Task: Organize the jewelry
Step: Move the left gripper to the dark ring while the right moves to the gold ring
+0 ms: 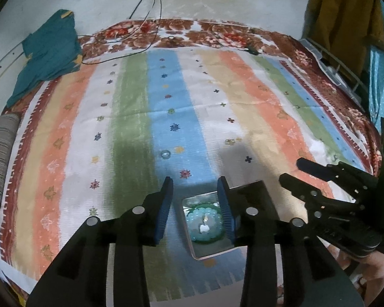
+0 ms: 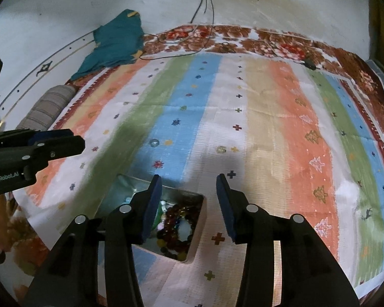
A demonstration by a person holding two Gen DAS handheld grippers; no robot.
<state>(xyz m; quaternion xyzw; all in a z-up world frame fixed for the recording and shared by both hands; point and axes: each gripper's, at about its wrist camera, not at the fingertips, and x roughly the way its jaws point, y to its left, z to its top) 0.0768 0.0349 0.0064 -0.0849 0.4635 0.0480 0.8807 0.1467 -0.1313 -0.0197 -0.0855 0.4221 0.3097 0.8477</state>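
Left wrist view: the left claw [image 1: 195, 204] is spread wide and grips nothing, hovering over a shiny rectangular metal tin [image 1: 212, 252] holding a round green-and-pale beaded piece [image 1: 204, 223]. The tin sits on the striped multicoloured bedspread [image 1: 140, 102]. A small clear ring [image 1: 165, 154] and a pale gold trinket [image 1: 229, 142] lie farther out.

Right wrist view: the right claw [image 2: 189, 202] gapes wide, empty, just right of the tin [image 2: 195, 243], which holds a dark red bead bracelet [image 2: 176, 217].

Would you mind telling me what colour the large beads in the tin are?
Dark red beads, seen best in the right wrist view.
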